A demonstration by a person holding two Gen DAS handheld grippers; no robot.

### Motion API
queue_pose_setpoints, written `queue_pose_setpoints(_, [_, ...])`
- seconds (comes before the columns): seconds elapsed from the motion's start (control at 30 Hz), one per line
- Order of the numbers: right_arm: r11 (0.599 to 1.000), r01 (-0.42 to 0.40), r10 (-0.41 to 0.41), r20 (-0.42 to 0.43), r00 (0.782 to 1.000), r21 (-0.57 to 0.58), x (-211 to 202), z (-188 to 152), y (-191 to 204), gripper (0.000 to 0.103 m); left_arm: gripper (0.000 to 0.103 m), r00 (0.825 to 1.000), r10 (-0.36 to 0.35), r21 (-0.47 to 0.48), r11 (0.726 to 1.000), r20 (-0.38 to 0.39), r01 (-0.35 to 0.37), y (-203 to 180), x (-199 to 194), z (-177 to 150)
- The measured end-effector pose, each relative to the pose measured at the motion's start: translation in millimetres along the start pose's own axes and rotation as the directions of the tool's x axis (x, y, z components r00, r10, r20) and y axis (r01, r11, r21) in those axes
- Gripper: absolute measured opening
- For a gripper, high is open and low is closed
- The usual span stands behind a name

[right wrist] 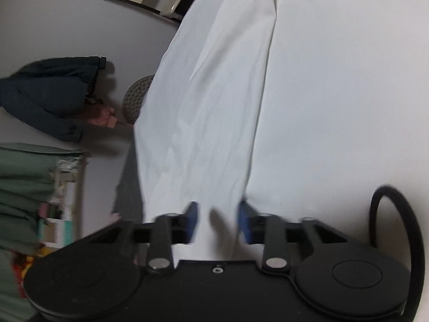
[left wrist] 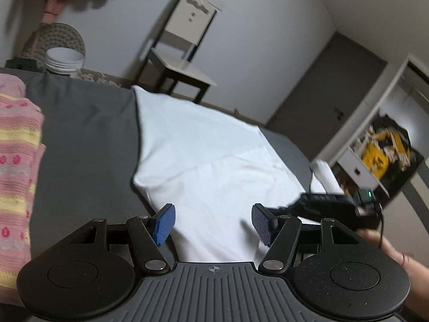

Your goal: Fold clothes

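A white garment (left wrist: pixel 209 150) lies spread flat on the grey bed (left wrist: pixel 85 139). My left gripper (left wrist: pixel 213 224) hovers over its near edge, open, with nothing between the blue pads (left wrist: pixel 163 222). The right gripper's black body (left wrist: pixel 335 204) shows at the garment's right side, held by a hand (left wrist: pixel 396 257). In the right wrist view the white garment (right wrist: pixel 214 107) fills the middle, with a long fold line running away from me. My right gripper (right wrist: pixel 218 221) is low over that cloth. Its blue pads (right wrist: pixel 193 220) stand apart, blurred, and grip nothing that I can see.
A pink and yellow striped knit (left wrist: pixel 16 174) lies on the bed's left side. Beyond the bed are a chair (left wrist: pixel 182 61), stacked white bowls (left wrist: pixel 64 59), a door (left wrist: pixel 329 88) and a shelf with a yellow toy (left wrist: pixel 380 155). A dark jacket (right wrist: pixel 48 94) hangs on the wall.
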State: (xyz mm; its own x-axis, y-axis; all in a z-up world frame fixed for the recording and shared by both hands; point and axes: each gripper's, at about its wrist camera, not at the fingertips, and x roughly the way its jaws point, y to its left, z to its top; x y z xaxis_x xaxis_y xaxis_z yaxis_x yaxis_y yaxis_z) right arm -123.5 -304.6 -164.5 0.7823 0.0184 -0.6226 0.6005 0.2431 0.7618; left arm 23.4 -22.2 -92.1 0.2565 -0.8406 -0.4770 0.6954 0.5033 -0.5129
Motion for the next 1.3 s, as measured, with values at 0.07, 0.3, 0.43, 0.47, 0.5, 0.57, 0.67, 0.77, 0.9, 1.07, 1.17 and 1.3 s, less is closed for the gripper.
queue_pose_setpoints(0.07, [0.999,0.017,-0.017,0.015,1.0,-0.027,2,2,0,0.006,0.063,0.999,-0.021,0.025,0.999,-0.042,0.022,-4,1,-1])
queue_pose_setpoints(0.3, [0.985,-0.007,0.028,0.117,0.993,-0.174,-8,15,17,0.004,0.063,0.96,-0.17,0.234,0.947,-0.222,0.222,-43,11,-15])
queue_pose_setpoints(0.43, [0.981,0.034,-0.018,0.086,0.996,-0.188,2,24,16,0.007,0.063,0.921,-0.201,0.296,0.905,-0.335,0.305,-62,17,-28])
queue_pose_setpoints(0.47, [0.982,0.049,-0.036,0.072,0.997,-0.185,4,24,13,0.008,0.063,0.909,-0.206,0.3,0.898,-0.362,0.323,-66,17,-31])
queue_pose_setpoints(0.5, [0.981,0.051,-0.04,0.06,0.997,-0.185,4,25,11,0.01,0.063,0.901,-0.206,0.3,0.894,-0.382,0.332,-66,17,-34])
queue_pose_setpoints(0.57, [0.983,0.029,-0.019,0.052,0.998,-0.183,1,25,11,0.02,0.063,0.883,-0.203,0.298,0.889,-0.424,0.348,-70,19,-40])
queue_pose_setpoints(0.67, [0.985,0.022,-0.011,0.065,0.998,-0.169,-9,25,10,0.043,0.063,0.858,-0.177,0.299,0.887,-0.482,0.351,-70,21,-47])
queue_pose_setpoints(0.77, [0.984,0.034,-0.022,0.073,0.997,-0.177,-13,26,12,0.048,0.063,0.842,-0.153,0.306,0.886,-0.518,0.349,-68,25,-52])
queue_pose_setpoints(0.9, [0.987,0.061,-0.047,0.092,0.995,-0.149,-7,34,11,0.051,0.063,0.833,-0.175,0.296,0.88,-0.525,0.371,-71,28,-51])
queue_pose_setpoints(1.07, [0.999,0.047,-0.044,0.141,0.989,-0.017,-10,63,1,0.051,0.063,0.818,-0.16,0.294,0.881,-0.552,0.371,-64,29,-55])
queue_pose_setpoints(1.17, [0.996,0.084,-0.087,0.231,0.969,0.019,-24,87,-4,0.051,0.063,0.819,-0.172,0.277,0.886,-0.548,0.371,-60,23,-54])
queue_pose_setpoints(1.3, [0.985,0.171,-0.164,0.331,0.929,0.009,-32,135,-12,0.051,0.063,0.854,-0.252,0.279,0.87,-0.456,0.406,-63,11,-44])
